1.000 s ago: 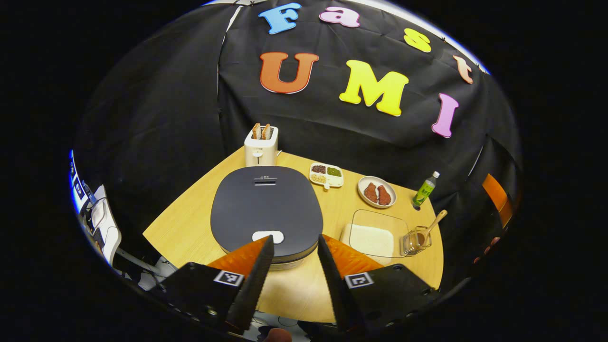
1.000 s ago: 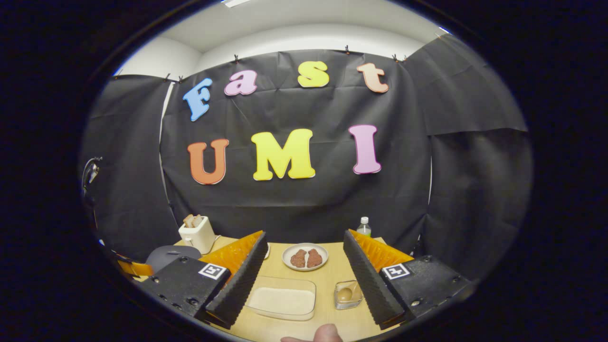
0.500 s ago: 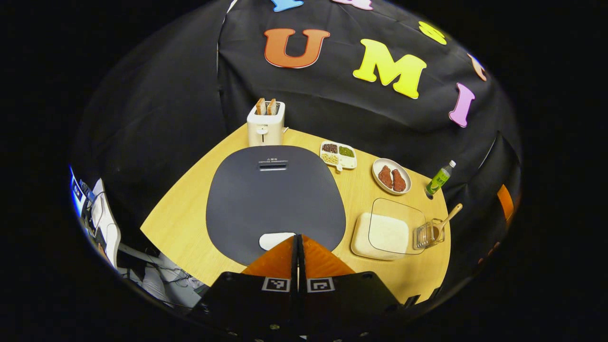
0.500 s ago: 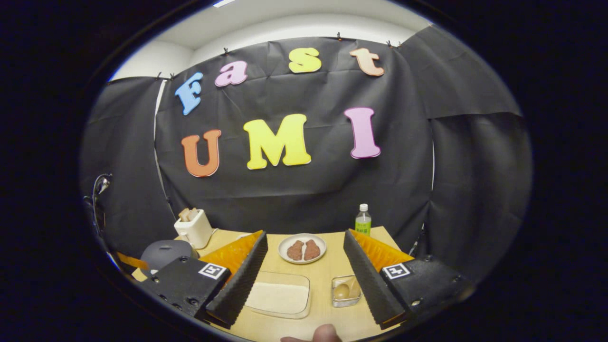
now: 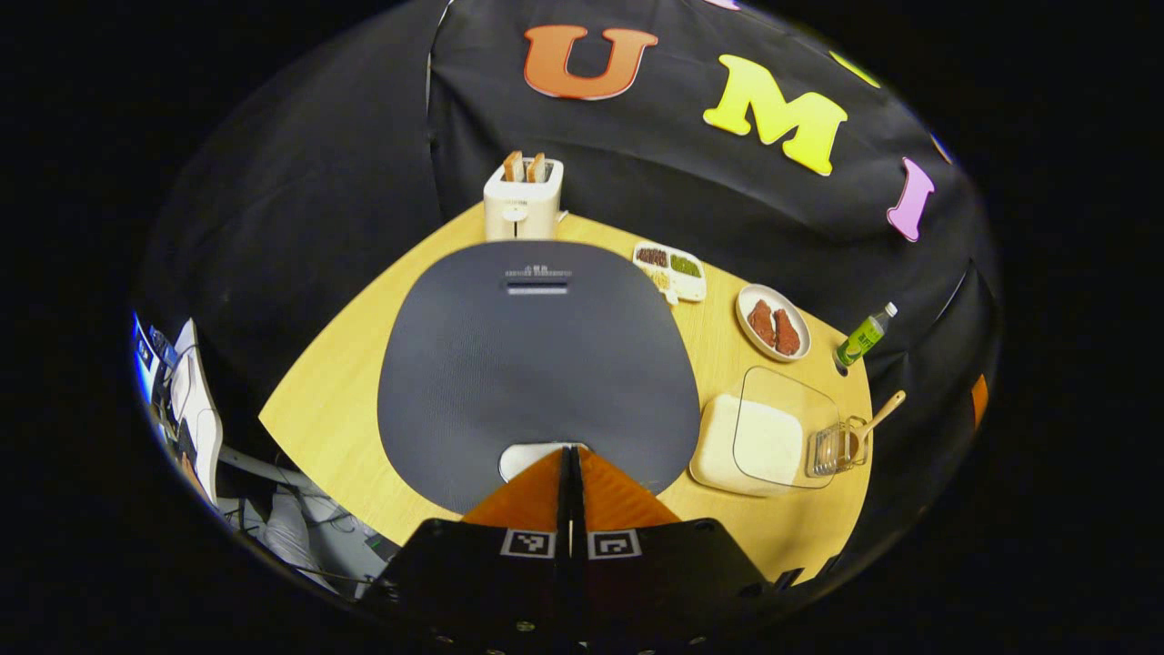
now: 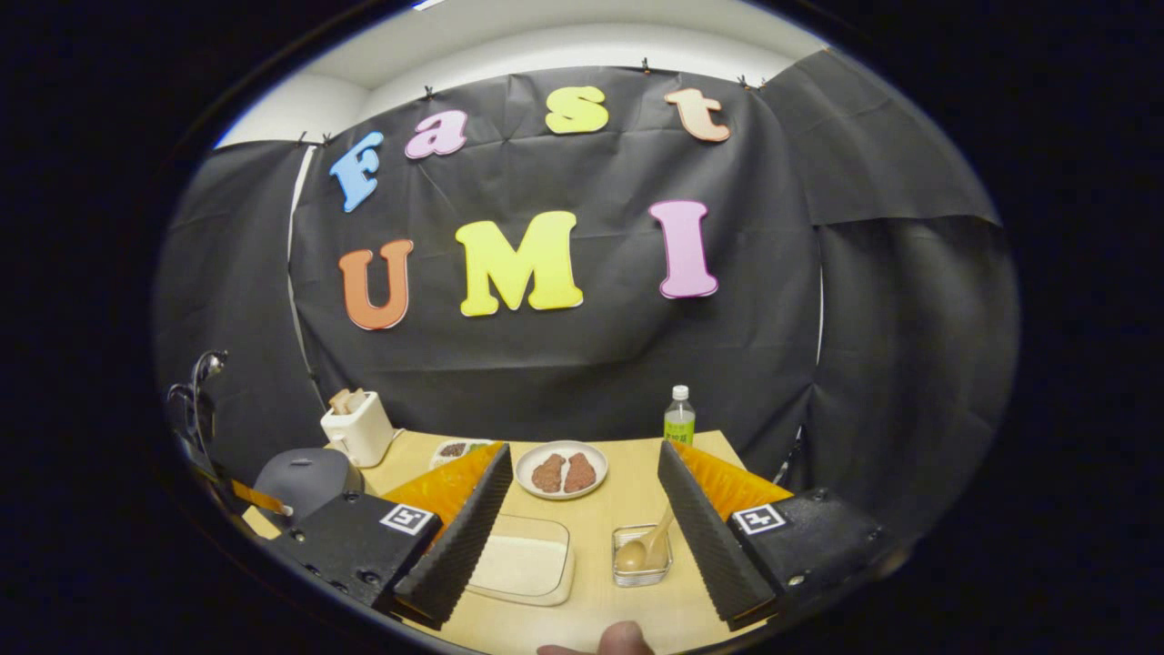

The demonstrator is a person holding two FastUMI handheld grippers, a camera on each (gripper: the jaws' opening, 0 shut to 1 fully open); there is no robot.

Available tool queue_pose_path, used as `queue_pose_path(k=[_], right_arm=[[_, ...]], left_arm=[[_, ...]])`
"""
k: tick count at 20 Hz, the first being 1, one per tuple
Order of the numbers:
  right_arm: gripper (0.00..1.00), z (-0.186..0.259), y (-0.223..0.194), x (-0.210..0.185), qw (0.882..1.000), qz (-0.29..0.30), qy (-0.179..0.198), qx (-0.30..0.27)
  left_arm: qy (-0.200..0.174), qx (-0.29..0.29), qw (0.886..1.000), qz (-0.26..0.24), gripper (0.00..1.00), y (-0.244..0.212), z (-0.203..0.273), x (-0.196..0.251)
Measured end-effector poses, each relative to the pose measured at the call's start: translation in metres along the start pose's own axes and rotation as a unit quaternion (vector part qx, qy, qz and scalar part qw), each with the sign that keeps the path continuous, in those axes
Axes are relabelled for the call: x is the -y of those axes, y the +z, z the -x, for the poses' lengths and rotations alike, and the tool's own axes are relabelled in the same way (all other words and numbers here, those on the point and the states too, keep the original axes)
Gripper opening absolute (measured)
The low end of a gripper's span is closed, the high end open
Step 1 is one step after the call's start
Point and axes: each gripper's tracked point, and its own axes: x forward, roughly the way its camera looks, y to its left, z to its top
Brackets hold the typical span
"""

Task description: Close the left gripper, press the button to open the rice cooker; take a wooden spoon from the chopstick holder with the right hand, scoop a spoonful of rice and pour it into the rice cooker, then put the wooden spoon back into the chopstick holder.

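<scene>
Wooden table (image 5: 346,400) carries the dark rice cooker (image 5: 536,355), lid down, with a toaster (image 5: 522,202) behind it, a divided snack dish (image 5: 671,268), a plate of meat (image 5: 773,323), a green bottle (image 5: 864,335) and a glass dish of rice (image 5: 759,437). Wooden spoon (image 6: 647,544) stands in the chopstick holder (image 6: 642,557) beside the rice. Left gripper (image 5: 570,452): fingers pressed together, empty, tips at the cooker's pale button (image 5: 523,459); contact not resolvable. Right gripper (image 6: 582,537): fingers spread wide, empty, held low near the table edge; holder lies between them.

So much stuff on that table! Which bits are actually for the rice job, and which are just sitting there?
For the job:
rice cooker
its button
wooden spoon
chopstick holder
dish of rice
left gripper
right gripper

Just sitting there:
toaster
divided snack dish
plate of meat
green bottle
</scene>
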Motion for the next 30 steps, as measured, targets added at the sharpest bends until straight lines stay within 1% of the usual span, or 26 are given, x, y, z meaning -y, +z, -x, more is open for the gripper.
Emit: queue_pose_path(k=[2, 4, 6, 7, 9, 11, 12, 14, 16, 18, 19, 20, 22, 23, 25, 27, 30], right_arm=[[1.00, 0.000, -0.003, 0.005, 1.000, -0.002, -0.005, -0.004], [1.00, 0.002, -0.007, 0.008, 1.000, -0.007, -0.009, -0.010], [1.00, 0.004, -0.009, 0.008, 1.000, -0.011, -0.013, -0.011], [1.00, 0.006, -0.010, 0.008, 1.000, -0.011, -0.014, -0.010], [1.00, 0.011, -0.009, 0.007, 1.000, -0.007, -0.015, -0.011], [1.00, 0.017, -0.004, 0.010, 1.000, 0.007, -0.020, -0.004], [1.00, 0.020, -0.001, 0.013, 1.000, 0.012, -0.023, 0.000], [1.00, 0.026, 0.003, 0.015, 1.000, 0.012, -0.026, 0.002], [1.00, 0.031, 0.007, 0.017, 0.999, 0.010, -0.030, 0.005], [1.00, 0.036, 0.012, 0.017, 0.999, 0.014, -0.032, 0.010], [1.00, 0.039, 0.016, 0.015, 0.999, 0.017, -0.031, 0.012], [1.00, 0.043, 0.020, 0.014, 0.999, 0.018, -0.029, 0.015], [1.00, 0.049, 0.028, 0.015, 0.999, 0.019, -0.030, 0.023], [1.00, 0.051, 0.031, 0.017, 0.999, 0.019, -0.033, 0.028], [1.00, 0.055, 0.034, 0.020, 0.999, 0.018, -0.037, 0.032], [1.00, 0.059, 0.036, 0.020, 0.999, 0.017, -0.036, 0.036], [1.00, 0.065, 0.039, 0.013, 0.999, 0.006, -0.014, 0.044]], left_arm=[[-0.004, -0.011, 1.000, 0.015, 0.00, -0.007, -0.005, 0.000], [-0.005, -0.031, 0.999, 0.017, 0.00, -0.010, -0.006, -0.002], [-0.011, -0.038, 0.999, 0.006, 0.00, -0.010, -0.006, -0.003], [-0.015, -0.039, 0.999, 0.005, 0.00, -0.008, -0.005, -0.002], [-0.022, -0.023, 0.999, 0.025, 0.00, -0.003, 0.000, -0.001], [-0.009, 0.001, 0.999, 0.041, 0.00, 0.006, 0.014, -0.009], [-0.010, 0.025, 0.999, 0.042, 0.00, 0.016, 0.024, -0.005], [-0.010, 0.087, 0.996, 0.029, 0.00, 0.047, 0.048, 0.001], [-0.007, 0.145, 0.989, 0.014, 0.01, 0.082, 0.074, 0.004], [-0.017, 0.194, 0.981, 0.005, 0.01, 0.110, 0.100, 0.014], [-0.037, 0.204, 0.978, 0.005, 0.02, 0.114, 0.111, 0.026], [-0.052, 0.214, 0.975, 0.008, 0.05, 0.119, 0.121, 0.033], [-0.079, 0.236, 0.968, 0.012, 0.15, 0.123, 0.134, 0.044], [-0.079, 0.249, 0.965, 0.010, 0.43, 0.126, 0.139, 0.044], [-0.066, 0.272, 0.960, -0.007, 1.00, 0.129, 0.152, 0.038], [-0.056, 0.289, 0.955, -0.021, 0.95, 0.129, 0.156, 0.037], [-0.065, 0.316, 0.946, -0.021, 0.95, 0.135, 0.175, 0.042]])
